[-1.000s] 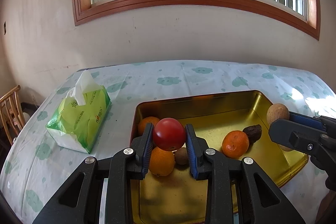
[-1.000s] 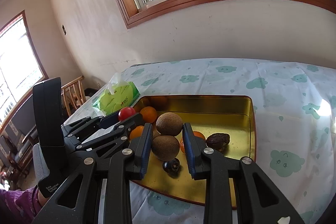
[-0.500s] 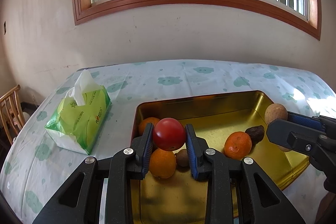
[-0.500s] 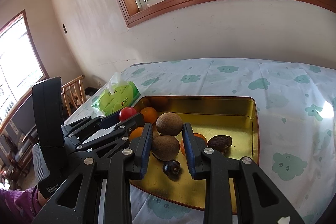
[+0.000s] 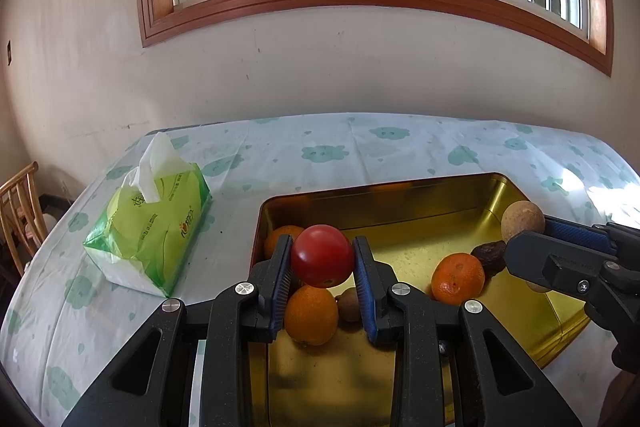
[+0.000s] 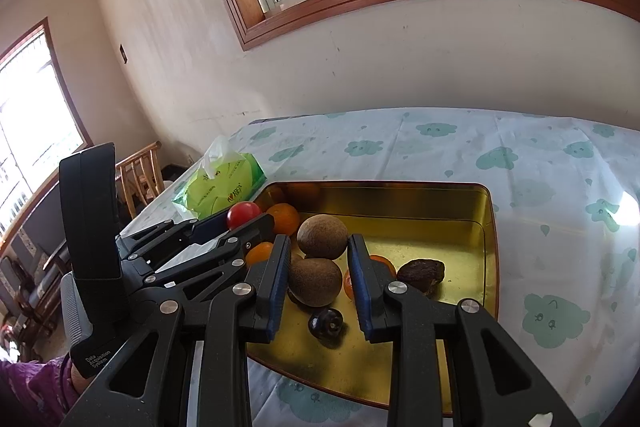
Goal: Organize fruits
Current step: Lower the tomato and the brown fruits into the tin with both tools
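Cloud-print tablecloth (image 5: 360, 147) (window above); claws grip tomato (image 5: 322, 261) and brown fruit (image 6: 322, 237).

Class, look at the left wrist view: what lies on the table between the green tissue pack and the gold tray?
Nothing: between the tissue pack and the gold tray only bare patterned tablecloth shows, seen most clearly in the left wrist view.

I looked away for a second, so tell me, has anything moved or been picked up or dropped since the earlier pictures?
Nothing visibly changed. The left claw is shut on the red tomato as before, and the right claw is shut on the same brown round fruit, both above the gold tray. The fruit lying in the tray and the tissue pack sit where they were.
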The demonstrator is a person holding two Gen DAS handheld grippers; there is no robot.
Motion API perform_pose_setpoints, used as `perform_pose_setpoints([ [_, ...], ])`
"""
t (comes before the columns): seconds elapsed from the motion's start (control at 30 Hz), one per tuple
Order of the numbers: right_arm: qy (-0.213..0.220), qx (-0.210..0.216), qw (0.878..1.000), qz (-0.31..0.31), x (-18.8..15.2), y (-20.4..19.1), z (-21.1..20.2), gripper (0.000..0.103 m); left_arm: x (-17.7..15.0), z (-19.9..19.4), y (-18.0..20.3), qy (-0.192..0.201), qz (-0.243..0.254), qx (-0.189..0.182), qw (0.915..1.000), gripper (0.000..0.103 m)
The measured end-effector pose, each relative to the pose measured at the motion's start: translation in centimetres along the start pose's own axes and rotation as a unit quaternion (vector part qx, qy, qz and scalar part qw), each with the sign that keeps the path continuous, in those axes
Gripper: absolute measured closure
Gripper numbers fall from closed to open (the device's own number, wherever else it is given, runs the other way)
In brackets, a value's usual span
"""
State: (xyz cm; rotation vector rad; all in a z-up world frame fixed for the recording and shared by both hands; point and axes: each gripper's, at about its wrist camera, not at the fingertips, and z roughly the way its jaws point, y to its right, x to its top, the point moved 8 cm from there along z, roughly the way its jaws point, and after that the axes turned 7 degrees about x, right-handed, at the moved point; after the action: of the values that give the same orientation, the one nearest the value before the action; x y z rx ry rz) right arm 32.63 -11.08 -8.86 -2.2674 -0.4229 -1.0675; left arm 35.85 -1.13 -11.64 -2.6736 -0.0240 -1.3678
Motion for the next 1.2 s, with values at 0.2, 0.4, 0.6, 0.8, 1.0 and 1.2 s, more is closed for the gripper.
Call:
perform_pose_setpoints([
  [0.2,-0.001,0.000,1.000,0.001,0.0,0.2,0.2,0.076,-0.1,0.6,-0.2,-0.003,0.000,0.000,1.0000,0.072],
  [0.4,-0.003,0.001,1.000,0.001,0.0,0.3,0.5,0.076,-0.2,1.0,-0.3,-0.005,0.000,0.000,1.0000,0.072],
  [0.6,-0.004,0.001,1.000,0.001,-0.1,0.4,0.6,0.076,-0.3,1.3,-0.3,-0.006,-0.001,0.001,1.0000,0.072],
  [0.8,-0.006,0.002,1.000,0.001,-0.1,0.6,0.9,0.076,-0.3,1.5,-0.3,-0.007,0.000,0.001,1.0000,0.072],
  [1.0,-0.007,0.002,1.000,0.001,-0.1,0.8,1.0,0.076,-0.3,1.5,-0.4,-0.007,0.000,0.001,1.0000,0.072],
  [1.2,-0.008,0.003,1.000,0.000,-0.1,1.0,1.3,0.075,-0.6,2.1,-0.5,-0.010,-0.002,0.000,0.9999,0.072],
])
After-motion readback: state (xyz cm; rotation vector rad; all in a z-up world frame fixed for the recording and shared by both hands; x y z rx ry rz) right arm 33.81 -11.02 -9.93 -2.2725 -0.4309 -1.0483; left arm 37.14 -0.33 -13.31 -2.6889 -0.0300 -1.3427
